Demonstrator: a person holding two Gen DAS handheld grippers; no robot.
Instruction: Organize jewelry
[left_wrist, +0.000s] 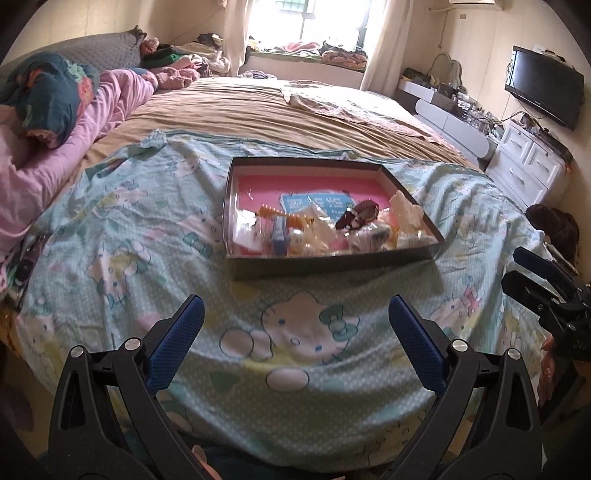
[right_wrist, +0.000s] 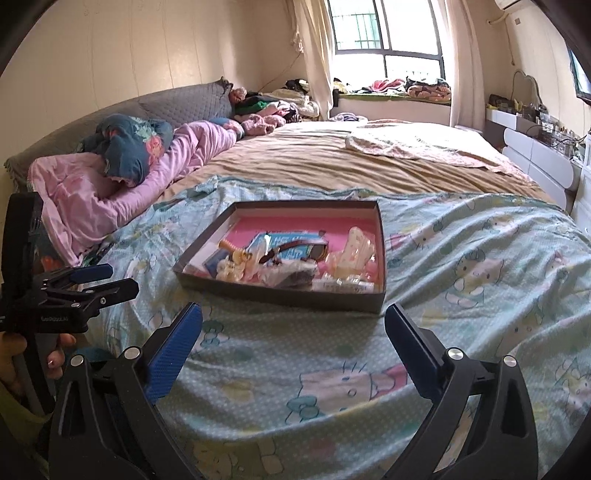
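Bedroom w/ a wide bed; a cartoon-cat blanket (left_wrist: 306, 332) is spread over its near end, and a shallow box (left_wrist: 332, 264) is set on the blanket toward the middle. Jewelry bits (left_wrist: 356, 218) are heaped inside, mostly along the box's near edge & right corner. Left claw (left_wrist: 295, 332) is seen spread wide, nothing pinched; right claw (right_wrist: 293, 339) is likewise spread & empty. Box lies straight ahead of both, long axis running left-right across the bed. Right claw is judged nearer: box's near right corner sits just beyond its right finger (right_wrist: 410, 339). Left is held further back.
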